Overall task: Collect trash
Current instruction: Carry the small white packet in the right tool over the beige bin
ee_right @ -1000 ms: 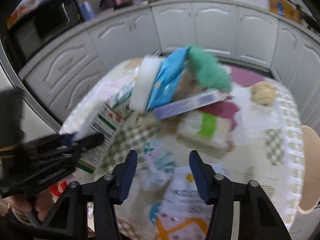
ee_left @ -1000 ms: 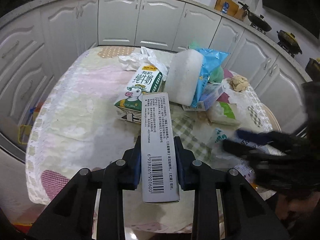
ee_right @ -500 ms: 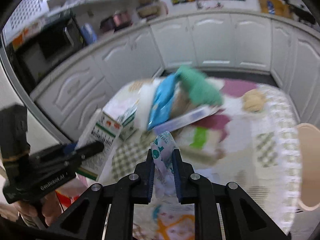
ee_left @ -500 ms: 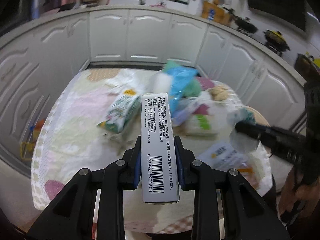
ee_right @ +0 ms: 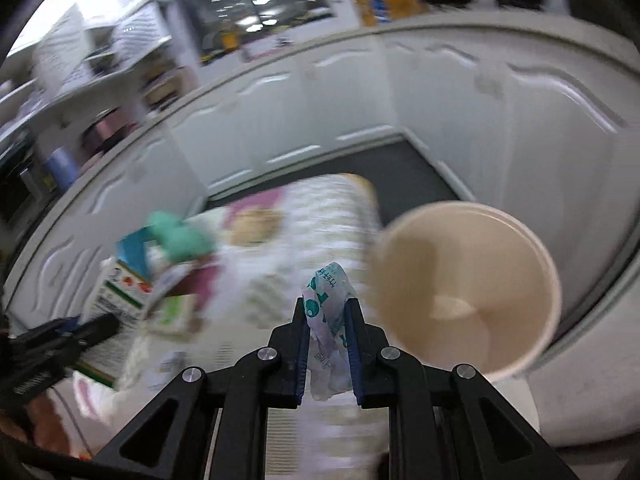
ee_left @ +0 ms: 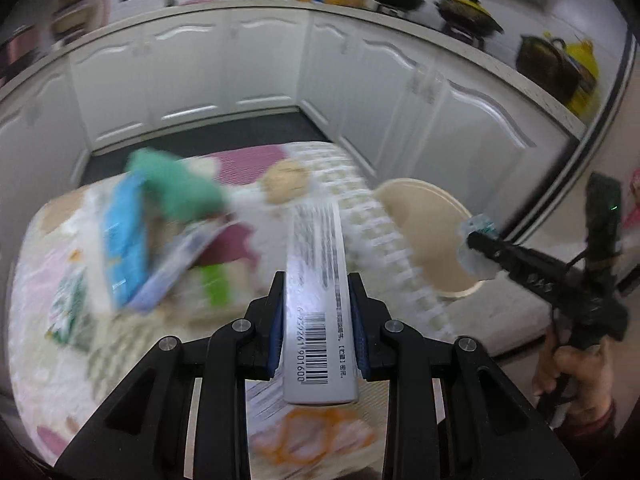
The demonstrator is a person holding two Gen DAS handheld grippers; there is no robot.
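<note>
Both tools loaded with trash, beside the beige bin at the surface edge.

Left wrist view: the left tool is clamped on a long white carton with a barcode; the right tool appears at right, gripping a crumpled wrapper over the rim of the beige bin. A hand holds its handle. Right wrist view: the right tool, its jaws having just closed, pinches the wrapper; this view alone shows the bin interior, just right of the surface. Blurred litter, including a green cloth and a milk carton, lies left; the left tool enters there.
</note>
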